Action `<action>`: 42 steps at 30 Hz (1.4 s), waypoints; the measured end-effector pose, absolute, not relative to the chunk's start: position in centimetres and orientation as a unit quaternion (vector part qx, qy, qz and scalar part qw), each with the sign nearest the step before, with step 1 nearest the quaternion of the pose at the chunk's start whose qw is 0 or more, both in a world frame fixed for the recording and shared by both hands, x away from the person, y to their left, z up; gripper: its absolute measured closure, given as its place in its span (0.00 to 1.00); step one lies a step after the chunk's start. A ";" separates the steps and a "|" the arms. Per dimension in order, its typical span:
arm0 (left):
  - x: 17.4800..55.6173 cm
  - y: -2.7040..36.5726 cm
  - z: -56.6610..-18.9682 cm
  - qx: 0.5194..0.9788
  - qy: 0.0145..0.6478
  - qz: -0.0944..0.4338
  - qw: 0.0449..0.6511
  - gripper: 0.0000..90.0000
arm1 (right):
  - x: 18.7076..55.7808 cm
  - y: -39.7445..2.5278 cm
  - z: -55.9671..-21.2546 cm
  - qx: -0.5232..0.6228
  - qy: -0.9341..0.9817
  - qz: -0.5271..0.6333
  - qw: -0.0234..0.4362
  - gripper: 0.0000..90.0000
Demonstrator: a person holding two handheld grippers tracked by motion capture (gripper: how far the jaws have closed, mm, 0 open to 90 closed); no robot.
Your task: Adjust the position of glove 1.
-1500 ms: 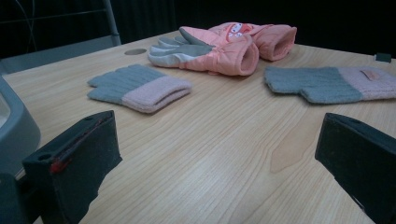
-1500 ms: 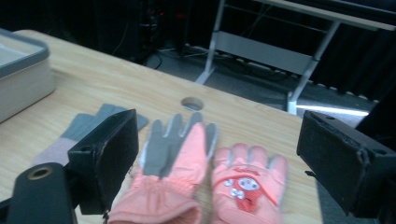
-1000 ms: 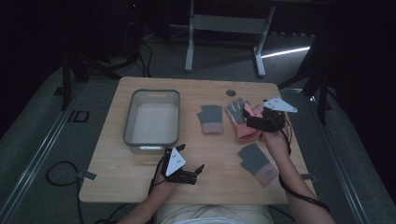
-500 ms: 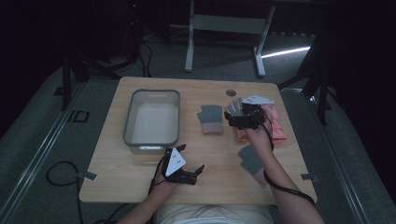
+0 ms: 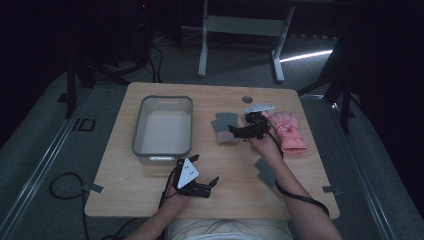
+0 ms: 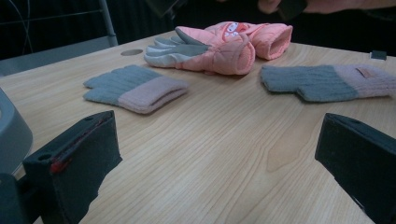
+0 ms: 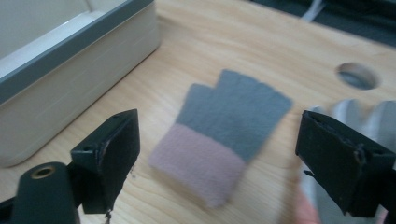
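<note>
A grey knit glove with a pink cuff (image 5: 225, 128) lies flat beside the grey tray (image 5: 141, 122). My right gripper (image 5: 239, 133) hovers just right of it, open; in the right gripper view the glove (image 7: 224, 135) lies between and beyond the spread jaws of that gripper (image 7: 229, 149). A pair of pink padded gloves (image 5: 289, 131) lies to the right, stacked in the left gripper view (image 6: 219, 44). A second knit glove (image 5: 265, 170) is partly hidden by the right forearm. My left gripper (image 5: 205, 170) rests open and empty near the front edge.
The tray's near wall (image 7: 70, 70) stands close on the left of the right gripper view, its corner (image 6: 11, 135) also beside the left jaw. A round cable hole (image 5: 247, 99) sits at the table's back. Bare wood (image 6: 210, 154) lies ahead of the left gripper.
My right gripper has moved left, from above the pink padded gloves to the knit glove beside the tray. The left gripper has stayed put.
</note>
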State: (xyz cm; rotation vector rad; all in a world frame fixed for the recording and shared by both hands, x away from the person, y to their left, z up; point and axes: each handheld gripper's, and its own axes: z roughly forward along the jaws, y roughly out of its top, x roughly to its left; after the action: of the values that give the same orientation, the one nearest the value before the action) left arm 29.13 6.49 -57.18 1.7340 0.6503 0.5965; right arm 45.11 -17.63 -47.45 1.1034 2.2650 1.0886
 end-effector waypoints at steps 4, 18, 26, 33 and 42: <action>29.1 6.4 -57.2 0.737 0.274 0.255 0.563 0.00 | 46.0 -16.8 -48.8 0.395 0.817 0.383 0.170 0.14; 29.0 6.4 -57.2 0.738 0.271 0.256 0.562 0.00 | 49.1 -14.8 -50.8 0.423 0.821 0.336 0.183 0.48; 29.0 6.3 -57.2 0.740 0.270 0.258 0.560 0.00 | 51.4 -14.5 -52.5 0.476 0.812 0.303 0.149 0.59; 29.0 6.3 -57.2 0.740 0.269 0.258 0.560 0.00 | 52.2 -13.7 -53.8 0.477 0.819 0.282 0.150 0.63; 28.9 6.2 -57.2 0.741 0.268 0.260 0.558 0.00 | 52.1 -12.4 -54.1 0.471 0.829 0.250 0.167 0.71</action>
State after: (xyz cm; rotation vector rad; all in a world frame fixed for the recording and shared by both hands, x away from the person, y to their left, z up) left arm 28.95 6.25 -57.19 1.7473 0.6331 0.6138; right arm 52.13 -12.42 -54.11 1.3418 2.3603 0.7120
